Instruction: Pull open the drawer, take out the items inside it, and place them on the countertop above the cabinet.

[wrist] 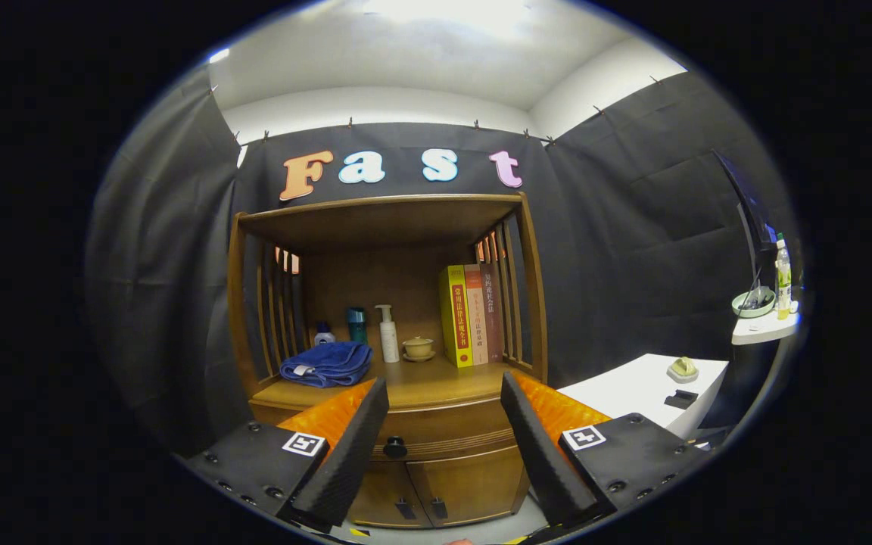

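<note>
Drawer (447,437) sits closed at lower centre of the frame, its dark round knob (395,447) between the fingers of the tool (443,397), which are spread wide and hold nothing; above it on the counter (436,386) lie a folded blue towel (327,363) and upright books (470,316)

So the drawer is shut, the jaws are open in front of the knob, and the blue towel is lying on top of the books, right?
Not quite. In the gripper view the blue towel lies folded on the countertop, well apart from the books, which stand upright near the cabinet's slatted side. The rest holds: the drawer is shut, and the gripper has its jaws open with the knob ahead between them.
</note>
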